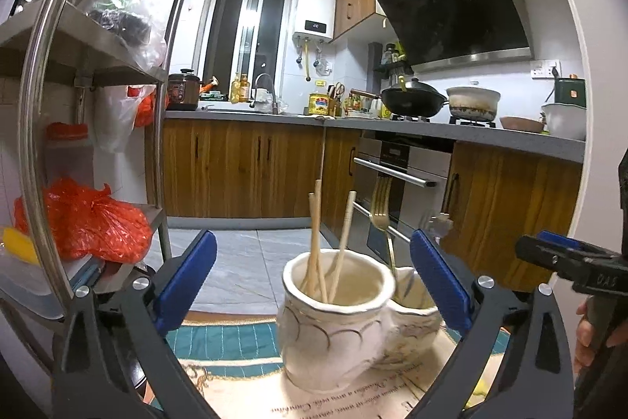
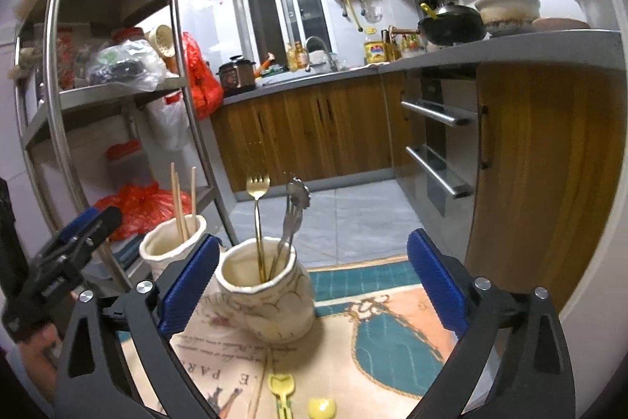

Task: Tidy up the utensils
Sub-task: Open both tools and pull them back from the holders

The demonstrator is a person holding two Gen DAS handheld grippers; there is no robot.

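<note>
Status check on sorting: the twin ceramic holder [image 1: 333, 324] stands on the patterned cloth of the table [image 2: 392, 332], its two cups joined side by side; the cup on my left holds the wooden chopsticks [image 1: 314, 246], three sticks as far as I can count, leaning but seated; the cup on my right [image 2: 267, 297] holds the gold fork [image 2: 258, 222] upright and a pair of small silver tongs [image 2: 292, 218] leaning beside it, possibly with another silver piece behind, too blurred to tell; so the sticks are kept apart from the metal pieces, and I judge most of the sorting done. Left to do, by my reading: two yellow pieces lie loose on the cloth near my right side, a yellow utensil [image 2: 282, 393] with a shaped head and a small yellow piece [image 2: 322, 408] just beside it; both are cut off at the frame edge, so I cannot say what kind they are. My left gripper [image 1: 314, 281] has its blue fingers [image 1: 188, 277] spread wide, empty, with the holder framed between them but untouched; my right gripper [image 2: 314, 281] is likewise spread and empty, the fork cup just beside its left finger; I cannot tell whether finger and cup touch.
</note>
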